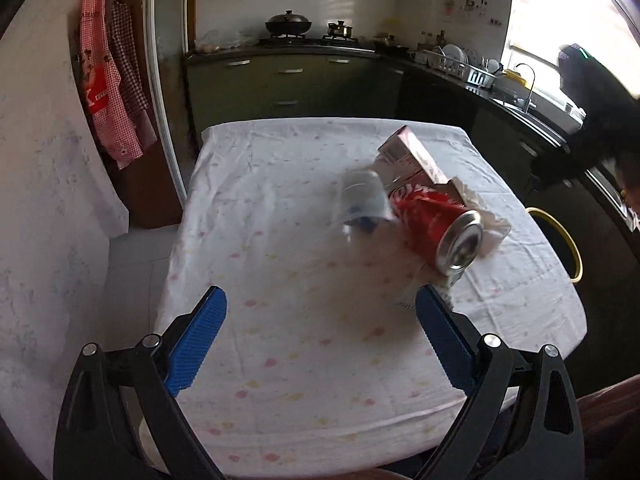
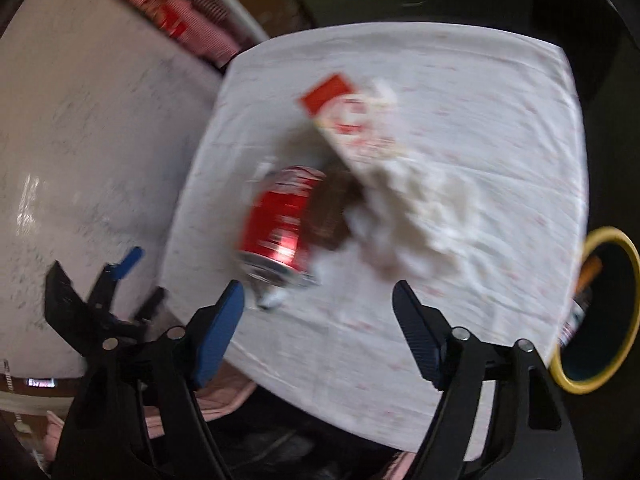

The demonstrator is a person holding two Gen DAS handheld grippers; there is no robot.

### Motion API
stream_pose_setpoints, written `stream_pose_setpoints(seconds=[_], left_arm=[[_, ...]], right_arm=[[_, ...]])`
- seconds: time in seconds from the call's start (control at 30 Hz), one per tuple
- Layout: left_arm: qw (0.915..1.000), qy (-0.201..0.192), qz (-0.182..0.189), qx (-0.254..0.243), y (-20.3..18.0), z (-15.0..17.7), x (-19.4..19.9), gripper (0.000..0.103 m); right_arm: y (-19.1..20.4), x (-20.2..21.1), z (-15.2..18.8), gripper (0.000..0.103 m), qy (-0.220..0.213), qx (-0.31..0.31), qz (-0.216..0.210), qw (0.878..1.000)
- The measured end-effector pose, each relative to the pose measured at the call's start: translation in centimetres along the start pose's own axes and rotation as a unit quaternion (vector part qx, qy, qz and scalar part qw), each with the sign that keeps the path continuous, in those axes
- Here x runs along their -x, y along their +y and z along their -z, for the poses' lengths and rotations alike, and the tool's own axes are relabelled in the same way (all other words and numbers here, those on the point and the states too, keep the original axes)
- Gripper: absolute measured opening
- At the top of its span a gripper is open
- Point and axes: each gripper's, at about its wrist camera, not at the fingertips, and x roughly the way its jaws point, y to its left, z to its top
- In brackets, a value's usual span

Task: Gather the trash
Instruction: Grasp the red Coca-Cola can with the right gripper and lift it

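Both tongs, your left gripper (image 1: 320,312) and right gripper (image 2: 318,306), gape empty above the table (image 1: 280,360). Mid-table lies the red can (image 1: 434,220): light, slick, probably dentable; grasp across its middle.

A table (image 1: 280,360) covered by a white cloth with faint pink and yellow flecks carries a small heap of trash near its right side. A red drink can (image 1: 432,224) lies on its side, its silver end toward the near edge. Just left of it, touching, lies a blurred pale cup (image 1: 364,204), possibly clear plastic. Behind the can lies a pink-and-white carton (image 1: 408,156), and crumpled white tissue (image 1: 490,226) rests against the can's right side.
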Motion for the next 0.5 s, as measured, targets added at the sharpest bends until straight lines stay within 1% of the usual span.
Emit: stream_pose_setpoints(seconds=[0.13,0.3,0.43,0.5], left_arm=[[0.9999,0.004,0.016,0.002,0.8,0.8,-0.4,0.094],[0.9998,0.007,0.021,0.005,1.0,1.3,-0.7,0.094],[0.9996,0.009,0.016,0.019,2.4,1.8,-0.7,0.094],[0.9995,0.01,0.014,0.026,3.0,2.0,-0.8,0.094]], right_arm=[[2.6,-3.2,-2.5,0.071,0.034,0.017,0.032,0.999],[3.6,-6.7,-4.6,0.069,0.077,0.02,0.062,0.995],[3.9,-8.2,-5.5,0.068,0.096,0.02,0.08,0.992],[4.0,-8.6,-5.6,0.067,0.102,0.02,0.09,0.99]])
